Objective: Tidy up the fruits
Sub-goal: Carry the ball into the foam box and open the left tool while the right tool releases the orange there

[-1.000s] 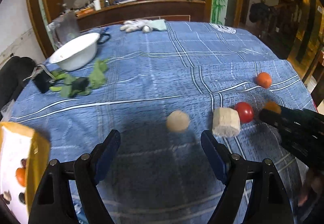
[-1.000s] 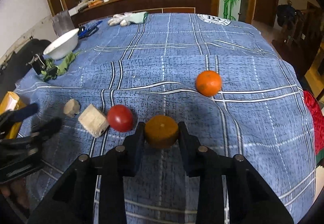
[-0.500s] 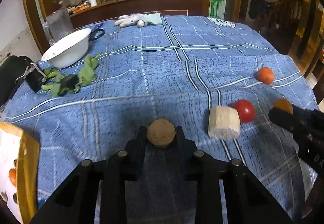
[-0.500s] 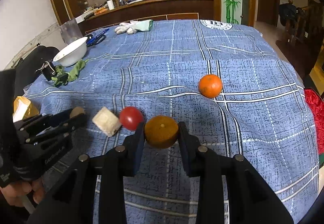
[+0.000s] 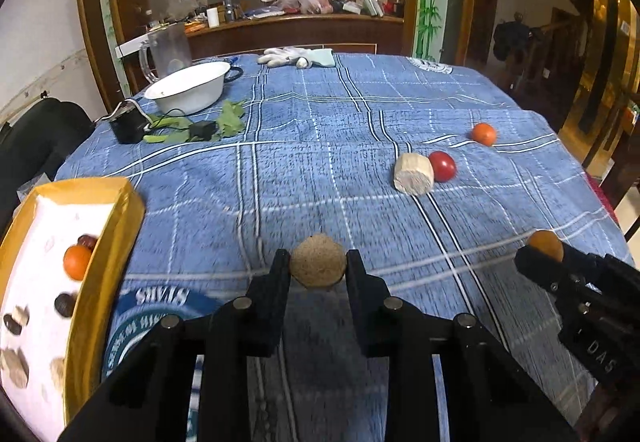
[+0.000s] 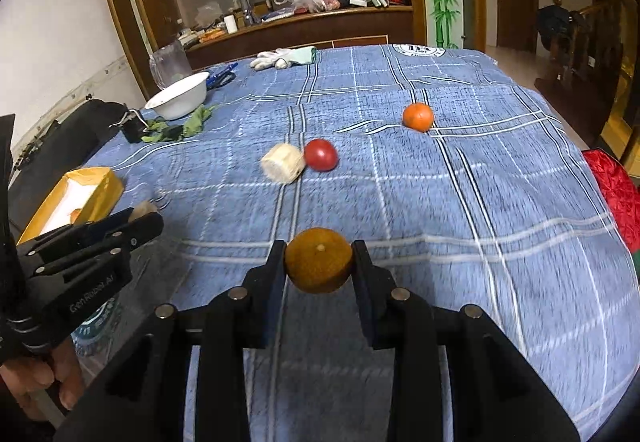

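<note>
My left gripper is shut on a round tan fruit, held above the blue checked cloth. My right gripper is shut on a brownish-orange fruit; the left wrist view shows it at the right, fruit at its tip. A yellow-rimmed white box at the left holds an orange and several dark and pale pieces. On the cloth lie a pale chunk, a red tomato touching it, and an orange farther back.
A white bowl, green leaves, a black clip and a clear jug sit at the back left. White gloves lie at the far edge. A red cushion is beyond the table's right edge.
The left gripper closed on the tan fruit, lifted it and drew back toward the near edge and the box. The right gripper drew back too, still holding its fruit.
</note>
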{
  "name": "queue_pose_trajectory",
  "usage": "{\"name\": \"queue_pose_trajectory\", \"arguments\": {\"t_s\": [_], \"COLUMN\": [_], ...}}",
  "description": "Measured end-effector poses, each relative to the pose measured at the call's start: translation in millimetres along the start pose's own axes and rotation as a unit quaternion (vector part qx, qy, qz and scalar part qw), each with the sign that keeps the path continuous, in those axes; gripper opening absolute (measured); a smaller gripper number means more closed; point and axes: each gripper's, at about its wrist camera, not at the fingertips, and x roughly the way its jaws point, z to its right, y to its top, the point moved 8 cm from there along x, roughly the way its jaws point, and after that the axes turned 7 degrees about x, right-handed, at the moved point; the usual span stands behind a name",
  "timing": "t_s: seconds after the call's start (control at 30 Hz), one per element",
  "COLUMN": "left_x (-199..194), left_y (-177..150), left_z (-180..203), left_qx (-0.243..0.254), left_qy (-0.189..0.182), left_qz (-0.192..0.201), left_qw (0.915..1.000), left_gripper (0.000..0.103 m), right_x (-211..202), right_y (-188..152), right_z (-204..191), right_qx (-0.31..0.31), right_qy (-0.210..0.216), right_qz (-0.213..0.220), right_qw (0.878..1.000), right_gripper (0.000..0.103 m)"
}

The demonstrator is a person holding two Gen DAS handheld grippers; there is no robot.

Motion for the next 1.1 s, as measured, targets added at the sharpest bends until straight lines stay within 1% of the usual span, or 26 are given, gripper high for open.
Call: {"name": "queue_pose_trajectory", "arguments": {"t_s": [0.13,0.3,0.4,0.6,1.1], "left_x": [-14,-24,-24,-24,-22], "left_y": [-10,-21,-25,-29,-37], "left_z": [-4,-13,-18,-27,-32], "left_qx": [-0.007,-0.016,-0.023,-0.033,-0.036], "left_qy": [-0.001,0.006,0.010,0.027,0.034], "left_qz": [0.008,0.015,0.014,0.017,0.013], "left_qw": [0.9999,0.9997,0.9996,0.9990,0.9987], "left_gripper": [0.027,0.027,0.027,0.027,0.027], "right_x": [-8,-18,-23,-22,-24], "right_y": [-14,-26,-25,-26,-28], "right_z": [-10,-26,-33,-40,-46], "right_qx": [-0.004,-0.014,-0.017,-0.024,-0.038], "right_qy": [-0.004,-0.003,0.001,0.006,0.009], "right_qz": [0.004,0.017,0.029,0.030,0.035], "right_qw": [1.000,1.000,0.999,0.999,0.999], "right_gripper": [0.034,0.034,0.034,0.034,0.034]}}
